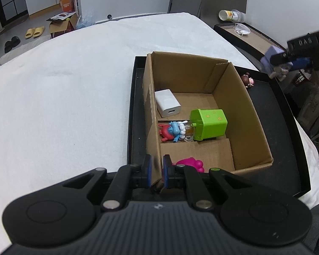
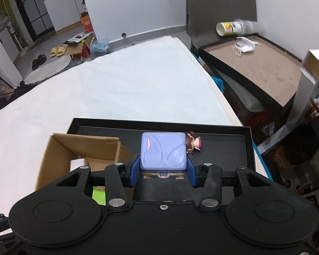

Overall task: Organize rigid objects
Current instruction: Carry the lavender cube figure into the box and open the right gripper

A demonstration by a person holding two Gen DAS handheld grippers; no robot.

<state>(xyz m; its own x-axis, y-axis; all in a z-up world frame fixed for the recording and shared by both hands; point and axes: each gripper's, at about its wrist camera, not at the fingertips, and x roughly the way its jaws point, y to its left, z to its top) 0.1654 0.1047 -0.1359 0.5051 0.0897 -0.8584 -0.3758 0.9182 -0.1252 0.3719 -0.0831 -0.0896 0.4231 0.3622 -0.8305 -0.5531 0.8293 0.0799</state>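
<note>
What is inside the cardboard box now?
Inside the cardboard box: white charger, green toy, red-blue figure, pink toy, partly hidden behind the left tool.

White cloth-covered worktop (image 1: 63,97) carries everything. Black shallow tray (image 1: 287,114) sits directly on it, toward right edge. Rest of cloth bare, slightly wrinkled. Inside tray: cardboard box (image 1: 240,106) at left end w/ small items in it, small brown-pink figurine (image 2: 193,143) lying on tray floor by far rim, just beside box.
</note>
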